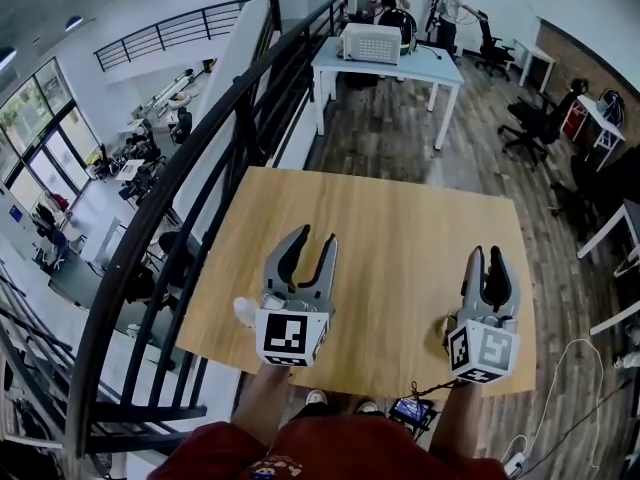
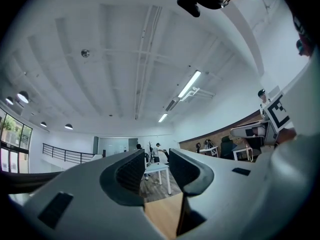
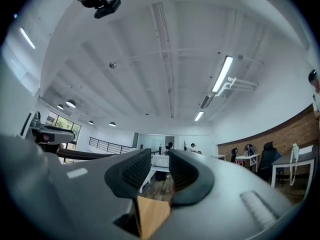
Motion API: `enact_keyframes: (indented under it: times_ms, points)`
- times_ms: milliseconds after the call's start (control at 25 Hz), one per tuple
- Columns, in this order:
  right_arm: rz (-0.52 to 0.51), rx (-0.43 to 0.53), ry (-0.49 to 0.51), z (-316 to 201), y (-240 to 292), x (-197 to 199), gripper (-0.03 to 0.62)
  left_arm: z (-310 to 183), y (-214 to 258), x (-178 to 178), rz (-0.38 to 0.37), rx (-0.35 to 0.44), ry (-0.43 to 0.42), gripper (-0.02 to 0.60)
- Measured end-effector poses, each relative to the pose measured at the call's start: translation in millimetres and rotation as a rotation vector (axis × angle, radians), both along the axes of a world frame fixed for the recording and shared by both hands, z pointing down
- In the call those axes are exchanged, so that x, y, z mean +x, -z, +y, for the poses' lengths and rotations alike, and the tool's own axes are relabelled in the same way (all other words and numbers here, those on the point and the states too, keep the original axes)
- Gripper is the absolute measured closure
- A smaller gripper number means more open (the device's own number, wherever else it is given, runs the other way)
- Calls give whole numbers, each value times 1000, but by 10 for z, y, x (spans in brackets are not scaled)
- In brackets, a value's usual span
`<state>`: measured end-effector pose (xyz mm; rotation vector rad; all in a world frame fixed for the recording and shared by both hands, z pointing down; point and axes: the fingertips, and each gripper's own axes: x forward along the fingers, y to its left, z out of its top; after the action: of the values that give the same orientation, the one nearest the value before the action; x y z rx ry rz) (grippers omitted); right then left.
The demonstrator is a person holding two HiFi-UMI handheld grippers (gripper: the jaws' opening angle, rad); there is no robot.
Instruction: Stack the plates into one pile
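No plates show in any view. In the head view the wooden table (image 1: 400, 238) lies bare below both grippers. My left gripper (image 1: 314, 240) hangs over the table's near left part, its jaws spread with nothing between them. My right gripper (image 1: 487, 258) hangs over the near right part, its jaws closer together and also empty. In the left gripper view the left gripper (image 2: 156, 159) points up towards the ceiling and the far room, with only a strip of table below. The right gripper (image 3: 160, 159) in its own view stands open on the same outlook.
A black railing (image 1: 200, 218) runs along the table's left side over a drop to a lower floor. A white table (image 1: 400, 68) carrying a white box (image 1: 371, 42) stands behind, with people beyond it. Office chairs (image 1: 535, 118) stand at the right. A white cable (image 1: 570, 398) lies on the floor.
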<state>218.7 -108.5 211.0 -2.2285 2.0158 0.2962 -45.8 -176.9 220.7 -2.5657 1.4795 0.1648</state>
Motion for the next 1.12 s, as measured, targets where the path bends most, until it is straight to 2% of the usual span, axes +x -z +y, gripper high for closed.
enact_keyframes:
  times_ms: [120,360,560,800,1040,1080,1120]
  points:
    - [1,16,20,31,-65,-36,471,22,-38,-39,39,6,-20,429]
    - [-7,1,32,-31,-123,20,471,-51,-124,-71,11,-4,-8,430]
    - [-1,1,33,-39,-139,23,471,-49,-68,-97,68,-19,-33,433]
    - [12,2,37,-67,-139,17,471,-75,-71,-133,51,-13,-6,437]
    - [4,4,59,-77,-166,-6,474,-57,-17,-86,25,8,3,486]
    - [7,10,64,-76,-142,-30,486,-56,-18,-80,24,8,3,495]
    - [11,13,68,-75,-130,-49,524,-52,-20,-70,22,9,1,503]
